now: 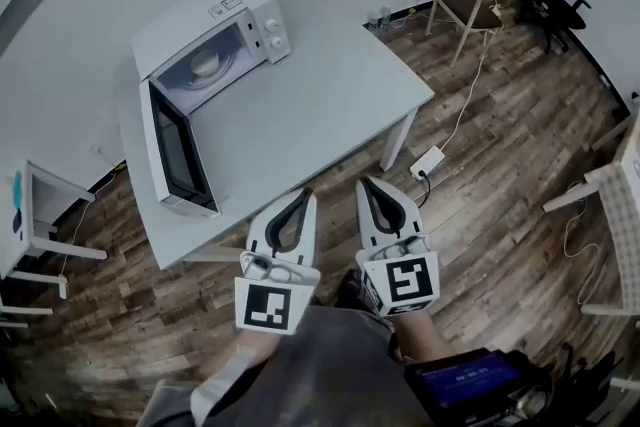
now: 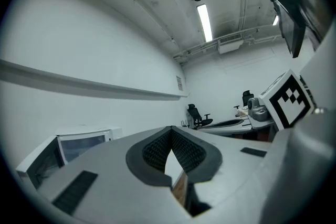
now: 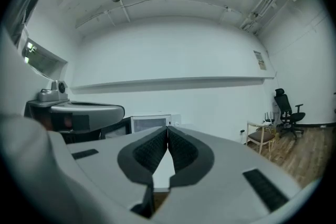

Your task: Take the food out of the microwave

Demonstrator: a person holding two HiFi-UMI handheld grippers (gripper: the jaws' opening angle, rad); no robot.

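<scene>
Nearest the lens, the left hand-held gripper (image 1: 304, 195) and right hand-held gripper (image 1: 366, 183) hang side by side just off the near edge of the worktop (image 1: 300, 105). Both are level, both w/ jaws pressed together and nothing between them; each gripper view shows the jaws meeting at the tips.

Beyond them is bare worktop. At its far-left corner stands the microwave (image 1: 190, 15), its door (image 1: 178, 155) swung wide. The door's long edge runs back toward the person along the worktop's left side. Inside the cavity sits the food (image 1: 207, 63), a pale round item too small to identify further.

The food thus lies ahead and to the left of both tools, well apart from them, w/ the cavity mouth facing roughly toward the person. The left hand-held gripper is the nearer one, but it's aimed right of the oven, which shows off to the left in its own view. The right one has the microwave dead ahead over its tips.

Judgement: the coming reach goes fwd-left, inside the open door, and the jaws must spread before any grasp.
</scene>
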